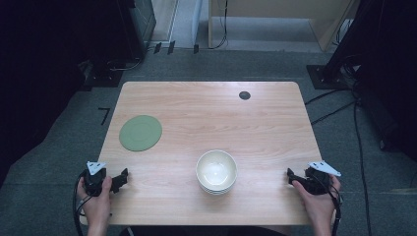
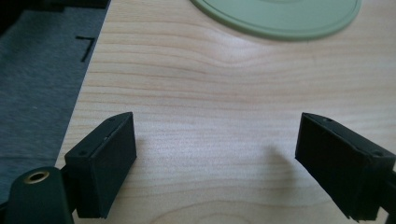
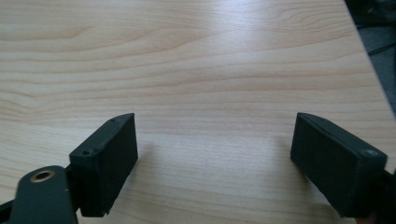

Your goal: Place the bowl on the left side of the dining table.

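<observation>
Sitting empty, stacked white bowls [image 1: 217, 171], green plate [image 1: 140, 132] bare, apart

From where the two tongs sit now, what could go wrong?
The bowls look stacked and sit near the table's front edge: a one-sided pinch might lift only the top one or nudge the stack off. The green plate lies flat near the left edge, so the open left tongs may struggle to get under it.
</observation>
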The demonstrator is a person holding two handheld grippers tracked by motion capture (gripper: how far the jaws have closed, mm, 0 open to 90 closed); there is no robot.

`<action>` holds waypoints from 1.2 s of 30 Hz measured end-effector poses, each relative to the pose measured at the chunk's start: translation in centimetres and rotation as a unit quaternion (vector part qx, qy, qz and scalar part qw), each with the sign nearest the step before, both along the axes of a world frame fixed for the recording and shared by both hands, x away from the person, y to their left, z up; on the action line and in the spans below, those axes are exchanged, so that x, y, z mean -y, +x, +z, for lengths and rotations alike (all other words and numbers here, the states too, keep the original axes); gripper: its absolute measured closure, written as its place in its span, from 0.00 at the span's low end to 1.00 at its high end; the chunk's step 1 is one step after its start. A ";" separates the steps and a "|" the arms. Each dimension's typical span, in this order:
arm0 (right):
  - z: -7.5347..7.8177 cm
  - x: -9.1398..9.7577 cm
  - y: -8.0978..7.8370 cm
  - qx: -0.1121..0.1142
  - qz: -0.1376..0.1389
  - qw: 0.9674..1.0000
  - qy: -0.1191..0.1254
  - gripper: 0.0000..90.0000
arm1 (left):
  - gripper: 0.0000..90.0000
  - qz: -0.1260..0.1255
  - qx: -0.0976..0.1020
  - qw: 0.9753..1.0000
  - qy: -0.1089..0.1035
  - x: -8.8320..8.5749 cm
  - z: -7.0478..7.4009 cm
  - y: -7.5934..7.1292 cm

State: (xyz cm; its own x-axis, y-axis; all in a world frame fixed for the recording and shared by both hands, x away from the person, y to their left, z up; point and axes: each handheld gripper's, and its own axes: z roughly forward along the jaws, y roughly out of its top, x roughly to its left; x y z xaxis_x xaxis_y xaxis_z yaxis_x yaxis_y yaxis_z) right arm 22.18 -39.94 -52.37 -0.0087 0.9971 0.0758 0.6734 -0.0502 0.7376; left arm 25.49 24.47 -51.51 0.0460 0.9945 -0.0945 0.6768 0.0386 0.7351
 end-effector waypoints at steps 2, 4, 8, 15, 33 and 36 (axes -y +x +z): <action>0.1 0.0 0.0 0.001 -0.001 1.000 0.004 0.16 | 0.14 0.005 0.002 1.000 -0.018 -0.3 0.1 0.0; 0.6 -0.5 0.2 0.012 -0.006 1.000 -0.005 0.16 | 0.14 0.016 0.009 1.000 -0.016 -0.3 0.1 0.1; 1.7 -1.4 0.1 0.033 -0.005 0.999 0.006 0.16 | 0.14 0.012 0.019 1.000 -0.011 0.2 0.6 -0.1; 3.0 -3.1 0.1 0.042 0.012 0.999 0.017 0.16 | 0.14 -0.004 0.029 1.000 -0.005 1.2 1.2 -0.3; 5.4 -5.6 1.0 0.059 0.041 0.997 0.037 0.16 | 0.14 -0.025 0.038 0.999 -0.024 2.8 3.2 -0.1; 6.1 -6.0 1.4 0.066 0.044 0.996 0.038 0.16 | 0.14 -0.027 0.034 0.999 -0.029 3.1 3.7 0.3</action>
